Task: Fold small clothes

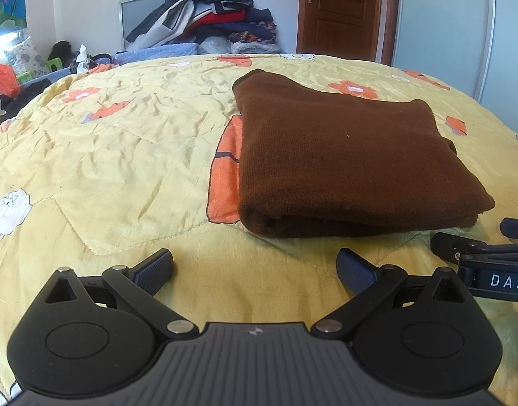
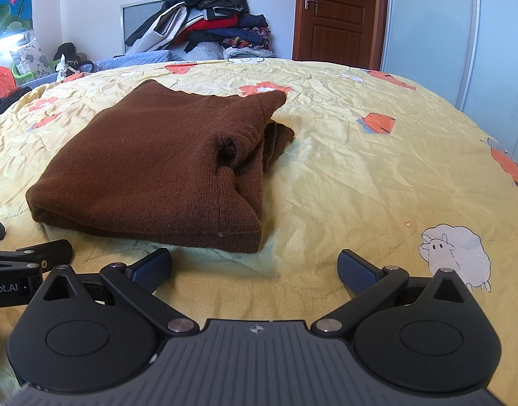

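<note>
A brown knitted garment (image 1: 347, 159) lies folded in a thick rectangle on the yellow bedspread (image 1: 116, 155). In the left wrist view it sits ahead and to the right of my left gripper (image 1: 255, 267), which is open and empty just short of its near folded edge. In the right wrist view the same garment (image 2: 157, 165) lies ahead and to the left, its layered edges showing on the right side. My right gripper (image 2: 255, 267) is open with nothing between its fingers. Each gripper shows at the edge of the other's view: right gripper (image 1: 469, 240), left gripper (image 2: 28, 240).
A tall heap of mixed clothes (image 1: 211, 13) rises beyond the far edge of the bed. A brown wooden door (image 1: 340, 10) and a pale wardrobe panel (image 1: 445, 30) stand at the back right. Clutter and an orange bag (image 1: 0, 79) lie at the left.
</note>
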The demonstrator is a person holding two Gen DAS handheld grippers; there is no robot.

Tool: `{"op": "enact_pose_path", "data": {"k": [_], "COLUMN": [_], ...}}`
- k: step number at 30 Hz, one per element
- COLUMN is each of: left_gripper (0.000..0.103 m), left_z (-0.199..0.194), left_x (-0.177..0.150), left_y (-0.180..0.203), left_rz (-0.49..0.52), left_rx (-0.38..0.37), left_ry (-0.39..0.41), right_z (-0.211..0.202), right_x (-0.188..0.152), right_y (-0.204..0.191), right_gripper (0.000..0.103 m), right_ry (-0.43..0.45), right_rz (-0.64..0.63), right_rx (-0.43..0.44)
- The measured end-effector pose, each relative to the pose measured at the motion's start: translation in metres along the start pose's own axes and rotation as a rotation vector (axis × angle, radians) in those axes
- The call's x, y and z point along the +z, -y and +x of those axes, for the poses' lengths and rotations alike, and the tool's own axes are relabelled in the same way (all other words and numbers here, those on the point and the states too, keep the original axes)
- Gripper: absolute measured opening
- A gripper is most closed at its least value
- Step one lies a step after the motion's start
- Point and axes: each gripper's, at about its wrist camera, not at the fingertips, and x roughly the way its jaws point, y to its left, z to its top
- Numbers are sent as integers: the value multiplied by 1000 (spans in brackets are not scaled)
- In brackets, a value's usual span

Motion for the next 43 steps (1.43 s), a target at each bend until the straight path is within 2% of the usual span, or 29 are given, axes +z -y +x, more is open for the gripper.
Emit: {"op": "enact_pose_path", "data": {"k": [33,37,39,41,43], "left_gripper": [103,103,103,103,103], "left_z": [-2,-14,-23,-29,-32], "left_x": [-3,-6,-6,-3,3], "left_y": [-2,-11,-21,-36,-61], "left_rz": [2,-29,-28,-8,0], "left_rx": [-9,24,12,27,43], "left_ry": [14,57,72,62,87], "right_z": [0,0,-3,-6,-11], "right_x": [0,0,1,6,17], "right_y": [0,1,4,16,39], "right_gripper": [103,103,103,103,103], "right_ry": [0,-1,-6,-13,0], "right_rz": [-1,1,10,35,64], "right_rx": [0,2,14,58,96]}}
